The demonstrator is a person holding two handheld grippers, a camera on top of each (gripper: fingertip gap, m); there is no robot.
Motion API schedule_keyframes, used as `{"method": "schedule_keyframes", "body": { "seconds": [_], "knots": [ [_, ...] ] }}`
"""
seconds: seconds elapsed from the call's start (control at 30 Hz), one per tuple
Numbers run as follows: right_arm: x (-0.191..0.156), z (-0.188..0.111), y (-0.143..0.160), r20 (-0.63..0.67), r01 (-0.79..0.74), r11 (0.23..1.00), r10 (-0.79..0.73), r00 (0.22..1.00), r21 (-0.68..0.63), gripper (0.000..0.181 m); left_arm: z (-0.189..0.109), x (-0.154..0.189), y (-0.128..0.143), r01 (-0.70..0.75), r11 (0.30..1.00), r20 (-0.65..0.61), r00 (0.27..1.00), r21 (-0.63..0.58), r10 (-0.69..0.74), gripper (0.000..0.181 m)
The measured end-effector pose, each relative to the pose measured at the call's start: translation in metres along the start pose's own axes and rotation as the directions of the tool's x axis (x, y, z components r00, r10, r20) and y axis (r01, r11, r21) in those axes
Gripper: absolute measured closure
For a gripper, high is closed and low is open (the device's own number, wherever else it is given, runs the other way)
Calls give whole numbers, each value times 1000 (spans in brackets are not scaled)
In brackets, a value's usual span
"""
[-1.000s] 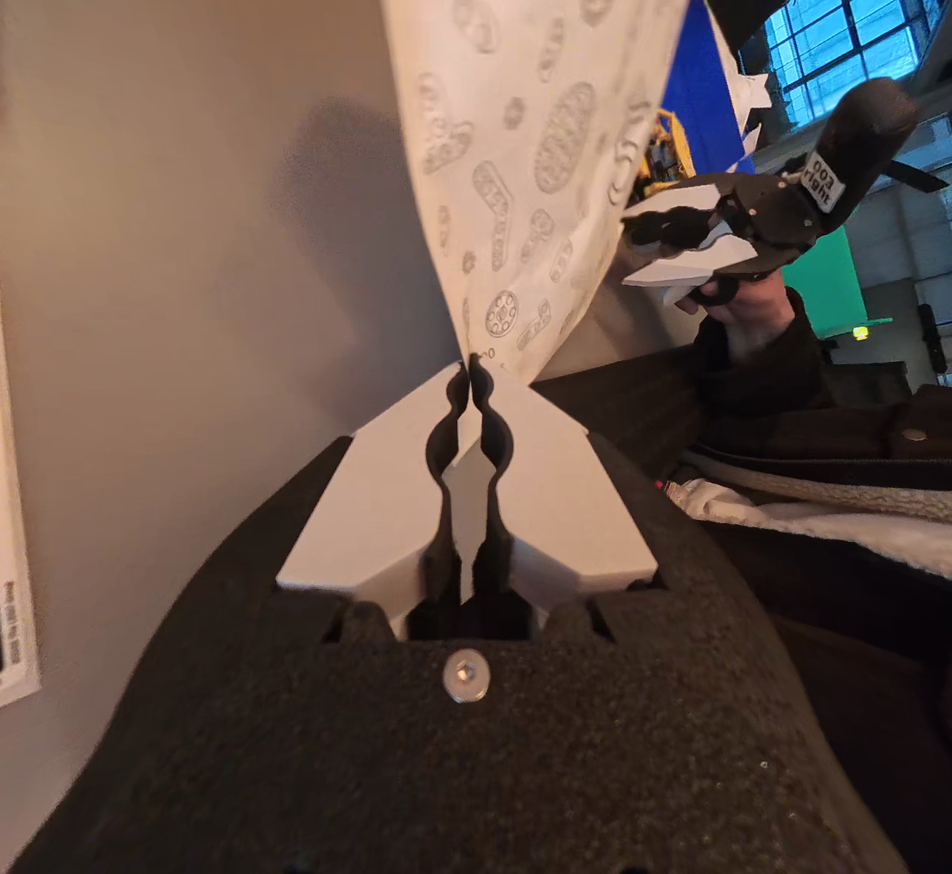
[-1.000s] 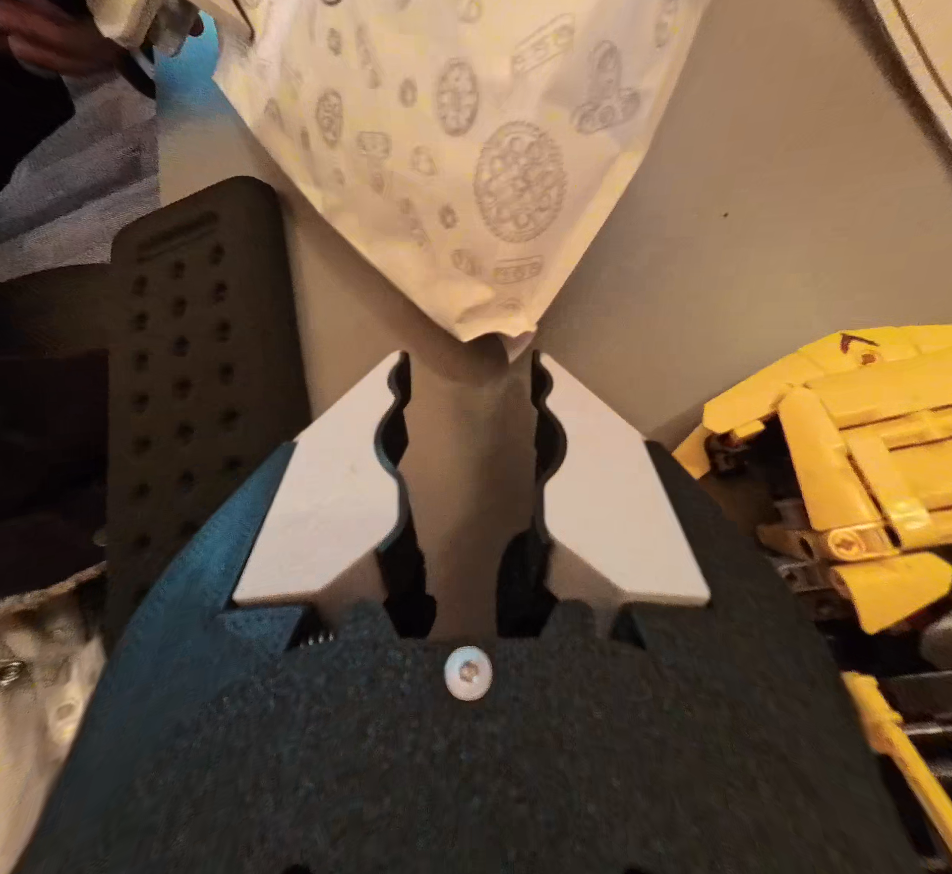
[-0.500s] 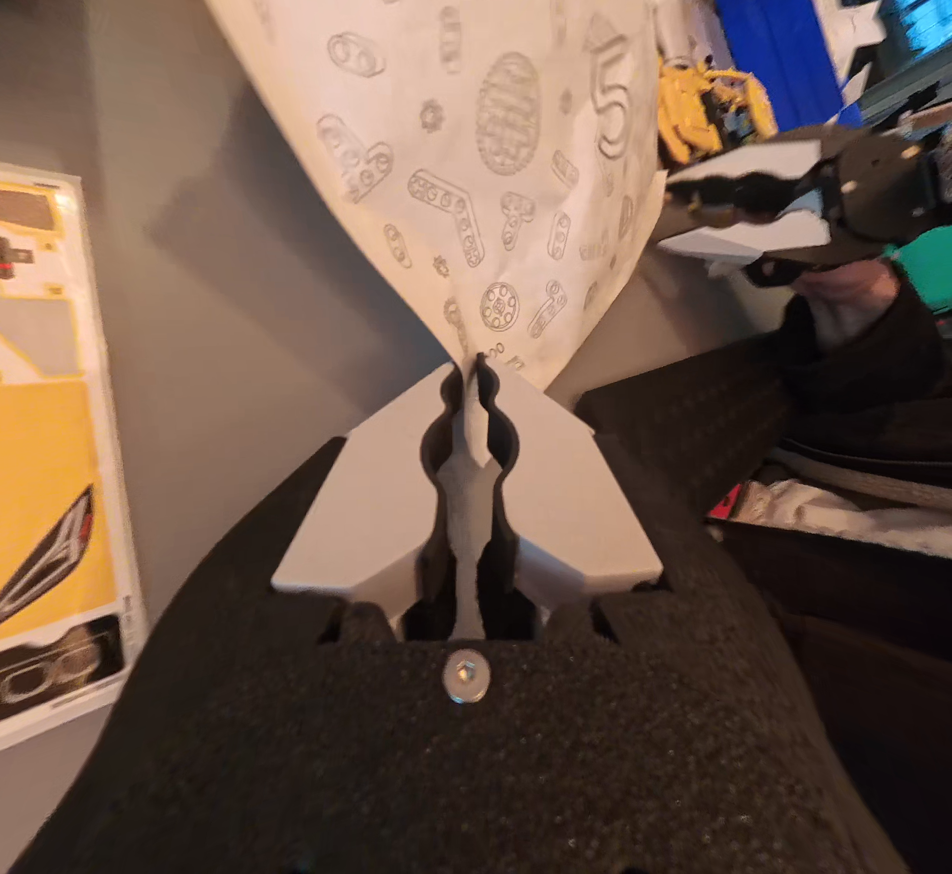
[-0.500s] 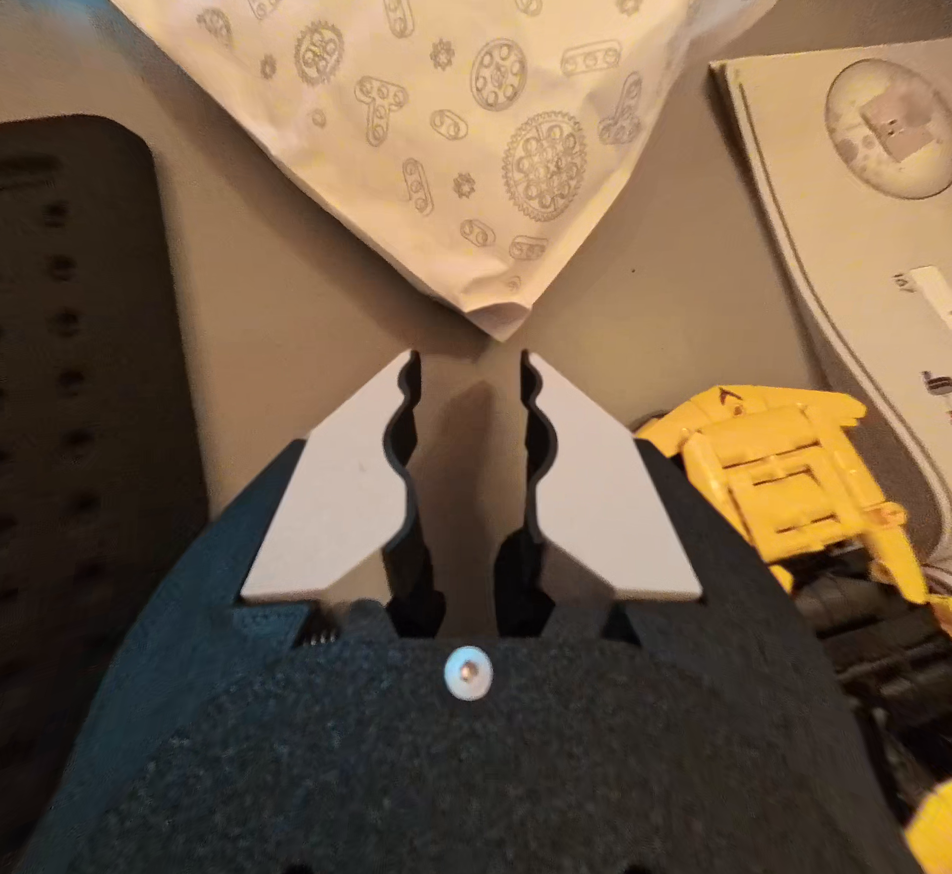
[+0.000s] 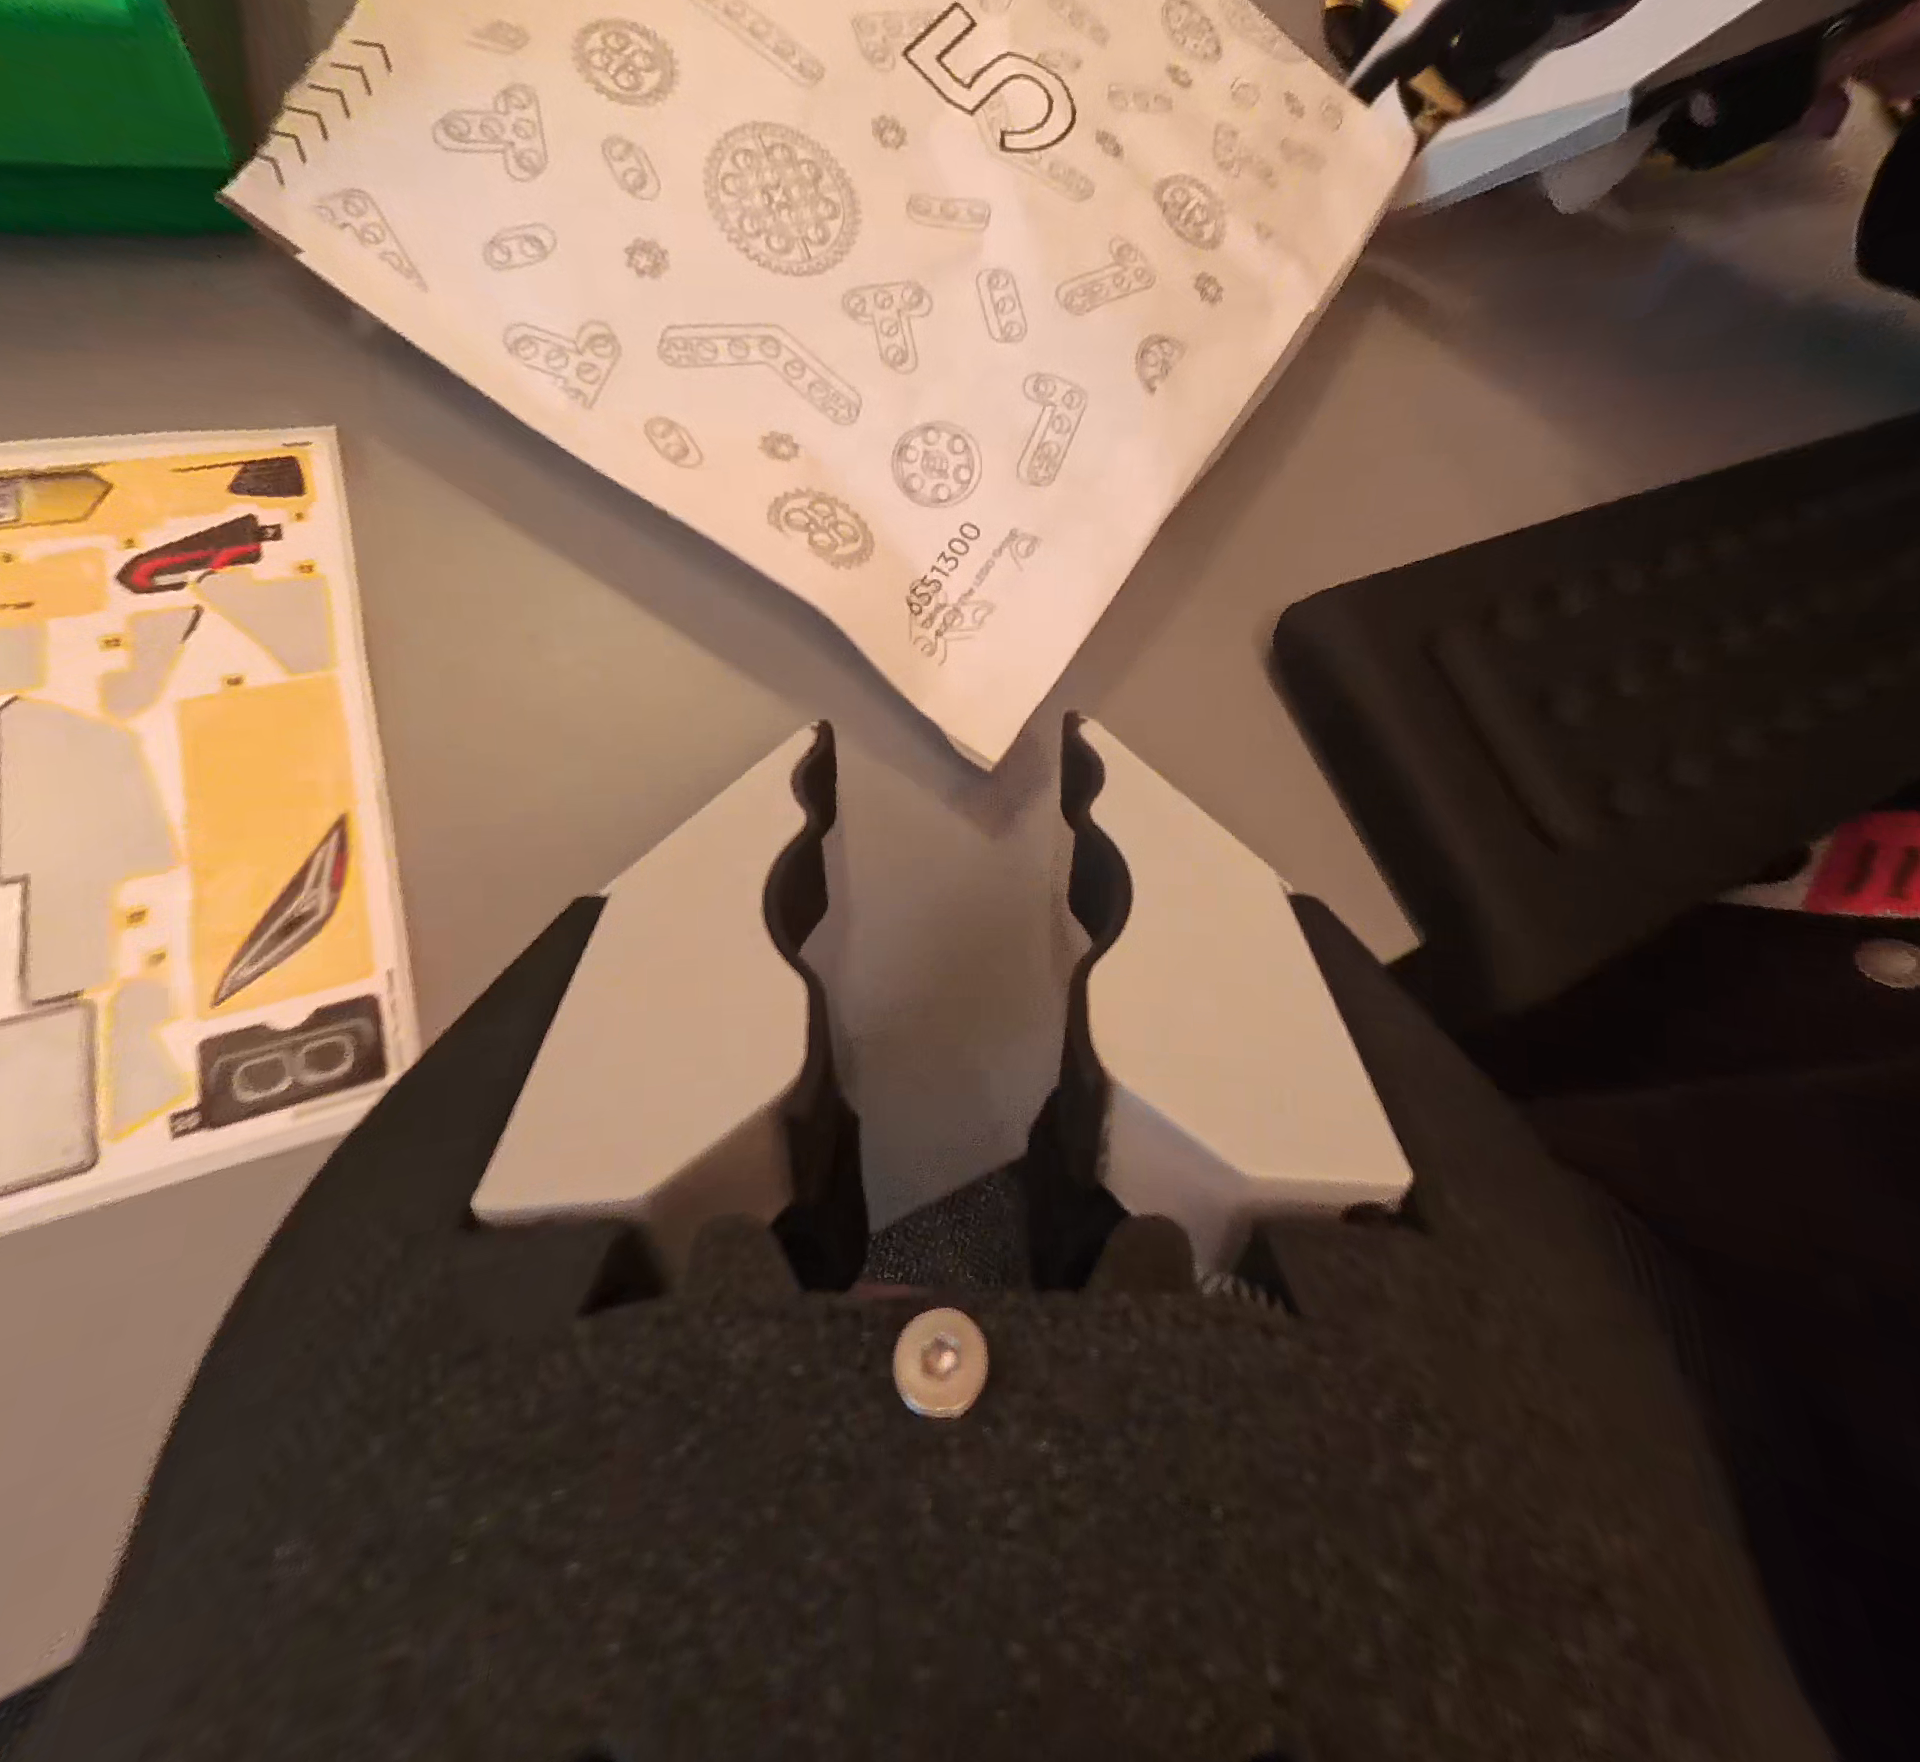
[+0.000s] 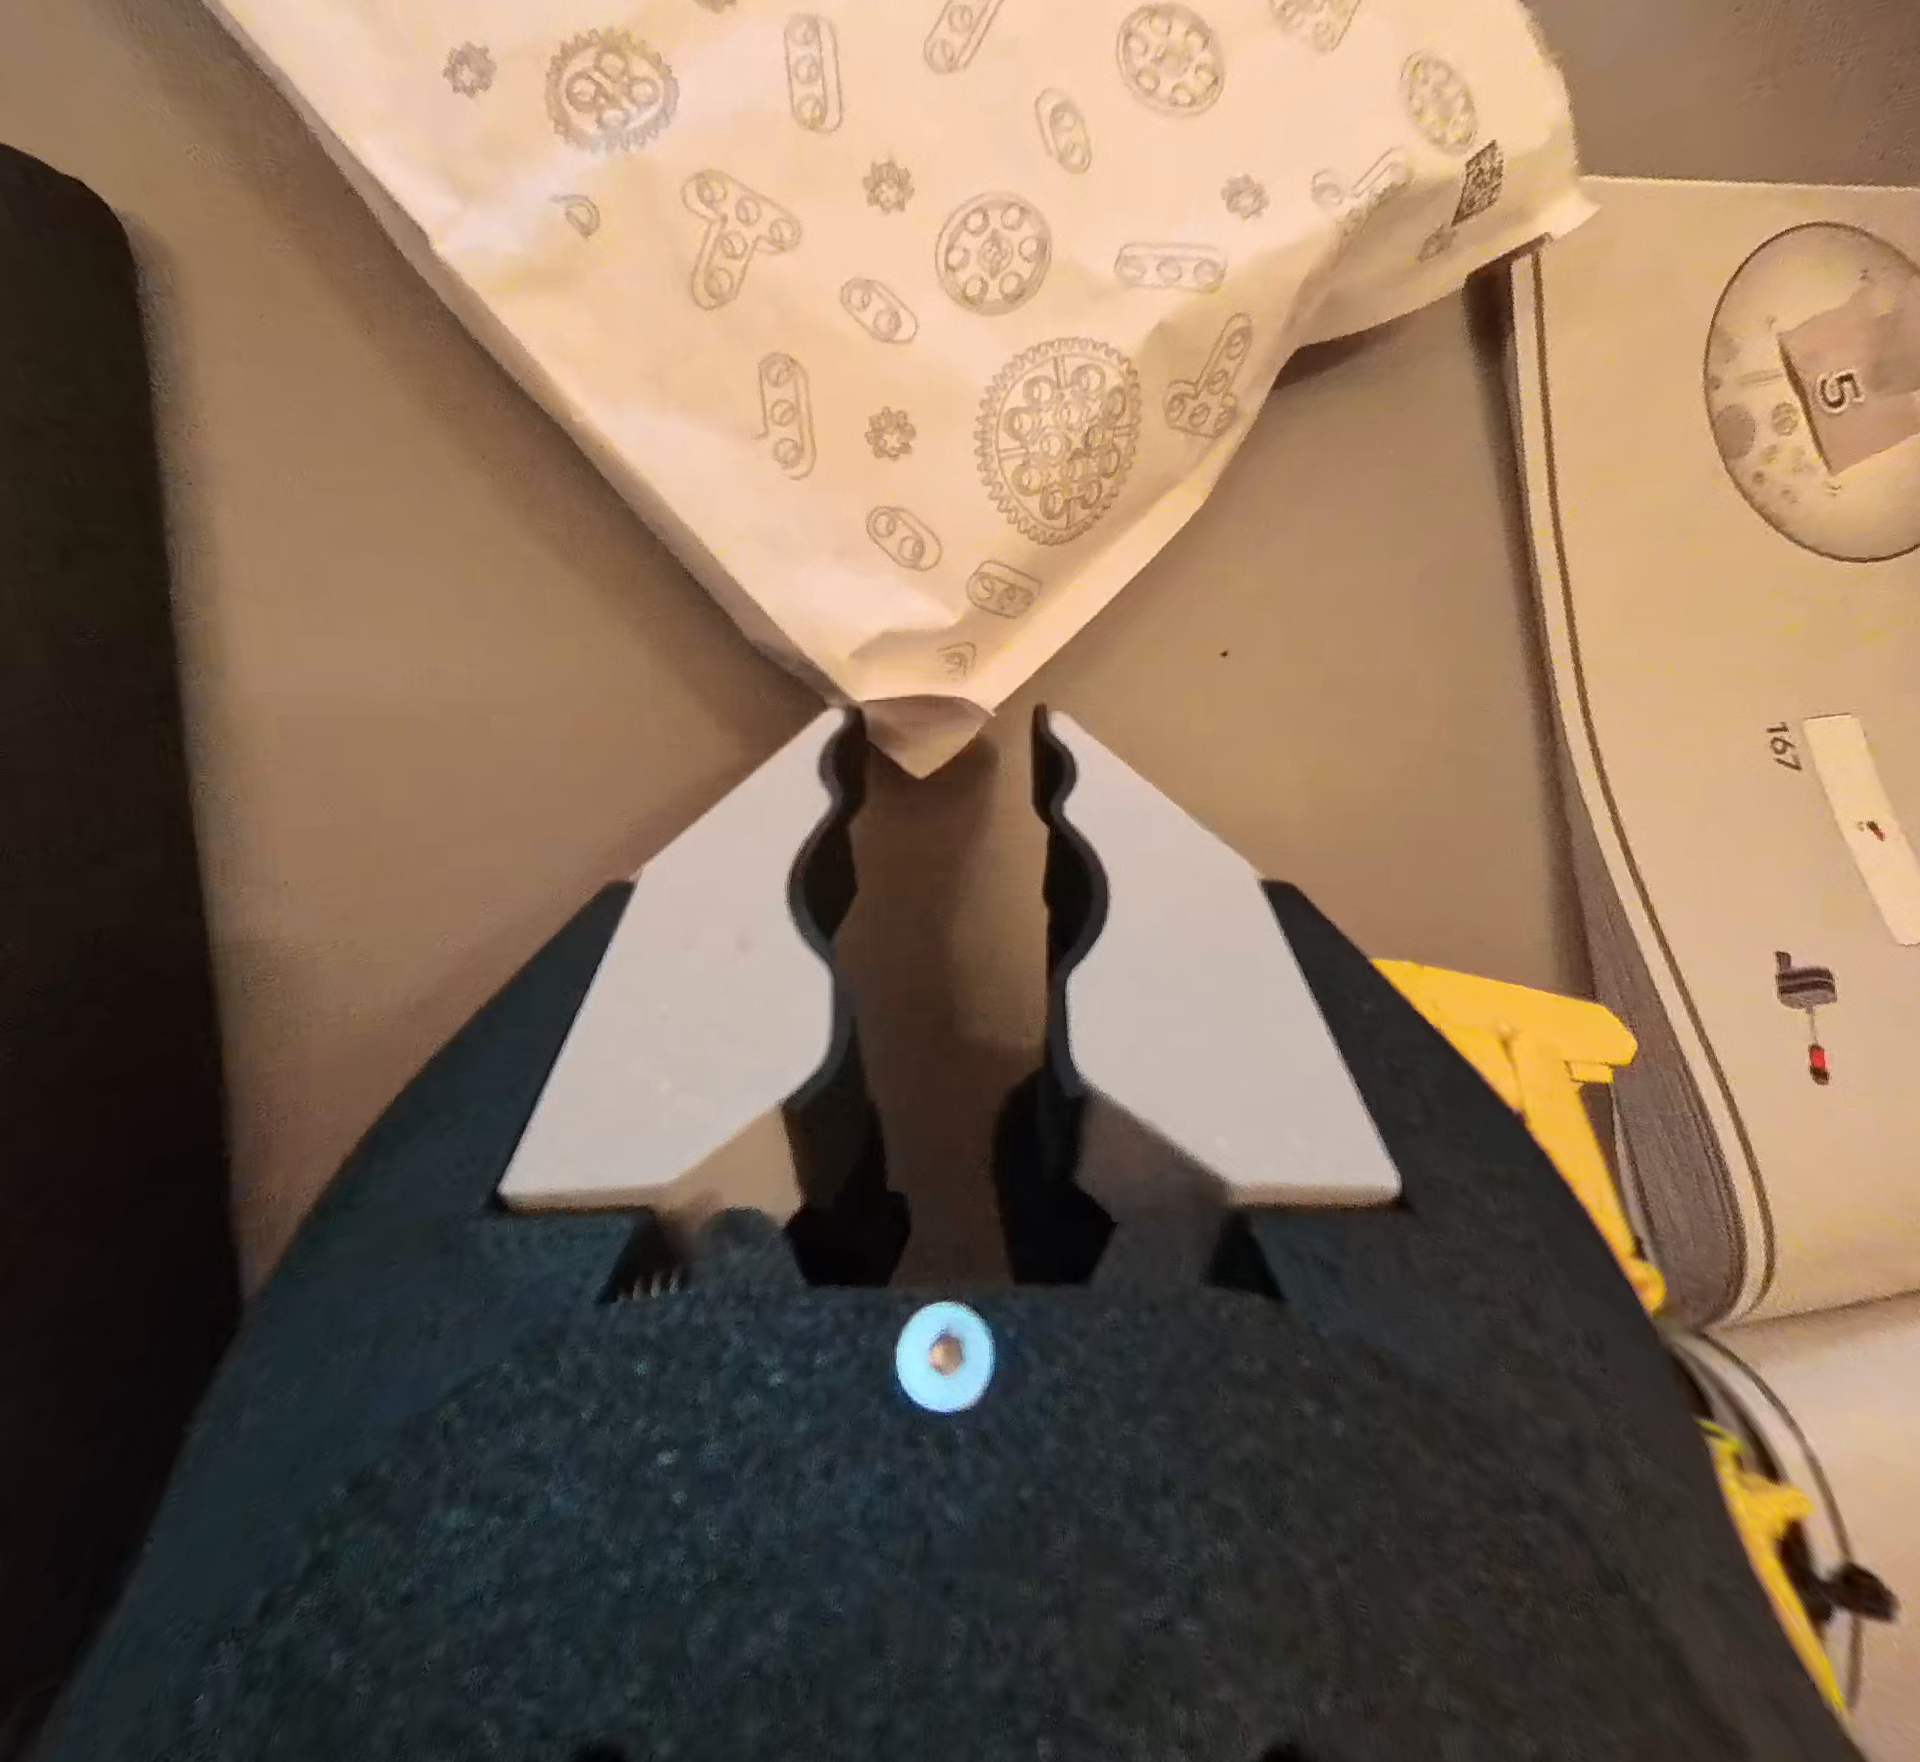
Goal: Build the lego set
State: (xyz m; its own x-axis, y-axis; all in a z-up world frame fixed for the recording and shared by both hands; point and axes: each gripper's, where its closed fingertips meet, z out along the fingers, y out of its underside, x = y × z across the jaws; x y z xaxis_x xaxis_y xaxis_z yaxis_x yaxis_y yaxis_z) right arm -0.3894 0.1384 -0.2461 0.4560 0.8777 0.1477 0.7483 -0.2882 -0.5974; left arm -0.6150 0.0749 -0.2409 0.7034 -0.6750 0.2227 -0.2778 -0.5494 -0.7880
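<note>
Surface: a grey tabletop (image 5: 540, 652) (warm, dim light).
Paper bag: the white paper bag (image 5: 831, 289) printed with part outlines lies flat on the table, one corner pointing at each gripper.
Left gripper: the left gripper (image 5: 948, 744) has its jaws spread, empty, with the bag's corner just ahead of the gap.
Right gripper: the right gripper (image 6: 943, 727) is also spread, the bag's creased corner between its tips but unpinched.
Sticker sheet: a sticker sheet (image 5: 177, 808) lies left of the left gripper.
Lego model: the yellow lego model (image 6: 1507, 1068) sits beside an instruction booklet (image 6: 1714, 777).
Green box: a green box (image 5: 94, 50) at far left.
</note>
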Motion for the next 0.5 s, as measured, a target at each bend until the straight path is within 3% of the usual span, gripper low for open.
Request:
{"method": "schedule_keyframes", "body": {
  "seconds": [0.17,0.27,0.4,0.5],
  "knots": [
    [8,1,0,-51,-69,998,69,996,9,176,17,-1,-3,-77,996,69,994,-43,80,162],
    [5,-8,-1,25,-148,989,148,989,6,181,11,0,-17,-79,997,89,993,-9,80,175],
    [4,-40,-17,128,-284,956,273,953,74,181,-10,9,-49,14,994,33,999,109,-18,180],
    [0,-46,-12,203,-407,913,400,894,-5,181,-12,18,-59,177,977,-74,983,116,-170,180]
  ]
}}
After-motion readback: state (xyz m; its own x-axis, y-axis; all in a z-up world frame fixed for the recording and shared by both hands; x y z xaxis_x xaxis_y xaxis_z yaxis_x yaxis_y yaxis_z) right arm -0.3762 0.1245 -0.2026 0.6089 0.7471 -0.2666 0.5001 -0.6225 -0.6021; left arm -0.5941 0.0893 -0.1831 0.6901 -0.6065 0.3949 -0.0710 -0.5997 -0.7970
